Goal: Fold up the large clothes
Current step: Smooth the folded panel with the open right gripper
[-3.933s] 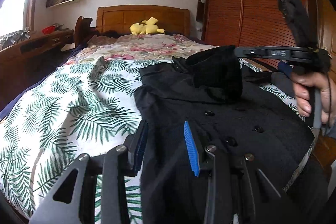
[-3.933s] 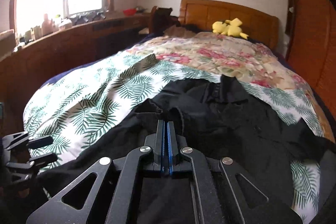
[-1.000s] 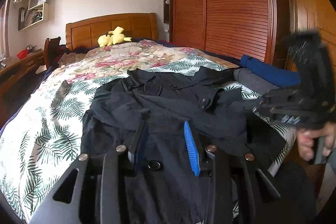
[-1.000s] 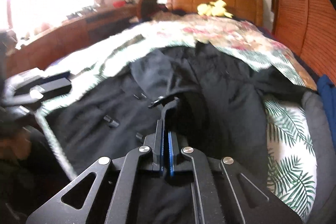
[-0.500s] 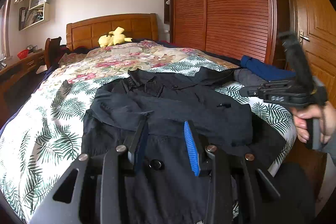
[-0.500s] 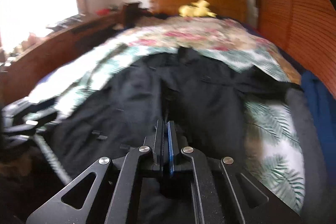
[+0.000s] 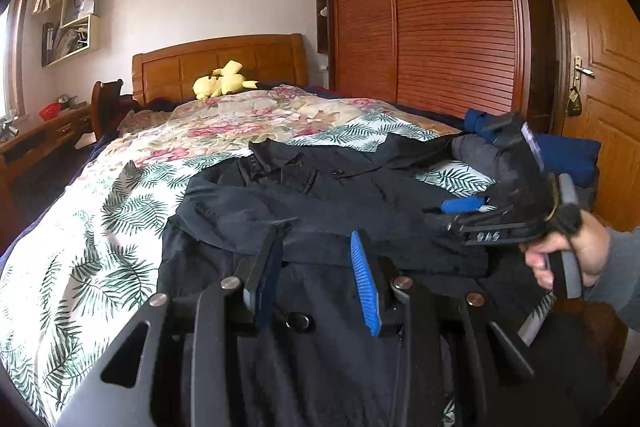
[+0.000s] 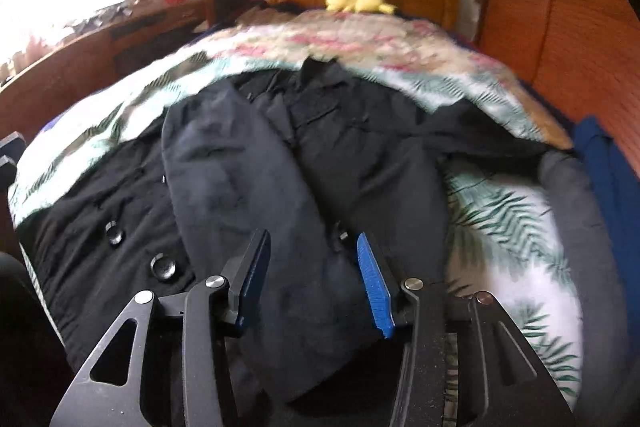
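Note:
A large black buttoned coat (image 7: 328,195) lies face up on the bed's leaf-print sheet (image 7: 92,227). One sleeve (image 8: 224,187) is folded down across its front. My left gripper (image 7: 316,275) hovers open over the coat's lower part, near a button (image 7: 298,321), with nothing pinched. In the left wrist view my right gripper (image 7: 464,211), held by a hand (image 7: 568,255), is low over the coat's right side. In its own view the right gripper (image 8: 314,279) has its jaws opening. The sleeve end lies loose under the gap, and the pads are off the cloth.
Folded blue (image 7: 568,151) and grey (image 8: 576,219) clothes sit at the bed's right edge beside a slatted wooden wardrobe (image 7: 448,27) and a door (image 7: 604,75). A yellow plush toy (image 7: 222,83) rests by the headboard (image 7: 224,61). A long wooden desk (image 8: 92,55) runs along the left.
The right gripper, earlier shut on the sleeve, swung it across the coat, came down and opened; the sleeve now lies on the coat front. The left gripper stayed put.

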`<action>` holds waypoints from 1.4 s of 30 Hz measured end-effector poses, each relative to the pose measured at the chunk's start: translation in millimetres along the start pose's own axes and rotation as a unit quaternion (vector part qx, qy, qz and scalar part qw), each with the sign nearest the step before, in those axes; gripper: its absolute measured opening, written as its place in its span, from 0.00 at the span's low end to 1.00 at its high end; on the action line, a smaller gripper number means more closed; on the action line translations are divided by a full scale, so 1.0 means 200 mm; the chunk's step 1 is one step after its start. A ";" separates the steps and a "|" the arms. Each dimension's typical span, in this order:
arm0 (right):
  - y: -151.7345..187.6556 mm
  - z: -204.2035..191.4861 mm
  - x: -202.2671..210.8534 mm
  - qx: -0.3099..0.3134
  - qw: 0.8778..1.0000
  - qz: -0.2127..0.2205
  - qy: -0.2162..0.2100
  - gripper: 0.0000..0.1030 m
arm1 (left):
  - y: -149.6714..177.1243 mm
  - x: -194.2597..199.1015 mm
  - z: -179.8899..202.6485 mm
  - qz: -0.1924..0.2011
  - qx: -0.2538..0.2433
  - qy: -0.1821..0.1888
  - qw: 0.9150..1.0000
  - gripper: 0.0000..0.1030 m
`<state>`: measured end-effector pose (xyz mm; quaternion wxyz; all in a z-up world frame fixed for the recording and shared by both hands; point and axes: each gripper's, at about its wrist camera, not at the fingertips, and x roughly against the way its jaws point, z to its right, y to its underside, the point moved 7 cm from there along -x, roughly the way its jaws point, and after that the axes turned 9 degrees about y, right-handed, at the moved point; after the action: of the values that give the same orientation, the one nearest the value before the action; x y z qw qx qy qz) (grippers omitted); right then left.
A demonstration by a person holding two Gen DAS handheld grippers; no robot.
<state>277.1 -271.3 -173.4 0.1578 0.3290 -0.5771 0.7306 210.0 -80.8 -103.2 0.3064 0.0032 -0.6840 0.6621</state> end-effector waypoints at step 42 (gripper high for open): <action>0.15 -0.03 -0.29 0.005 0.999 -0.021 -0.050 0.47 | -0.14 -0.67 -0.35 -0.024 0.038 0.010 0.999 0.34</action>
<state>299.5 -264.9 -235.1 0.1427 0.3776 -0.5738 0.7127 358.5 -73.4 -139.5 0.3291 0.0248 -0.6550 0.6797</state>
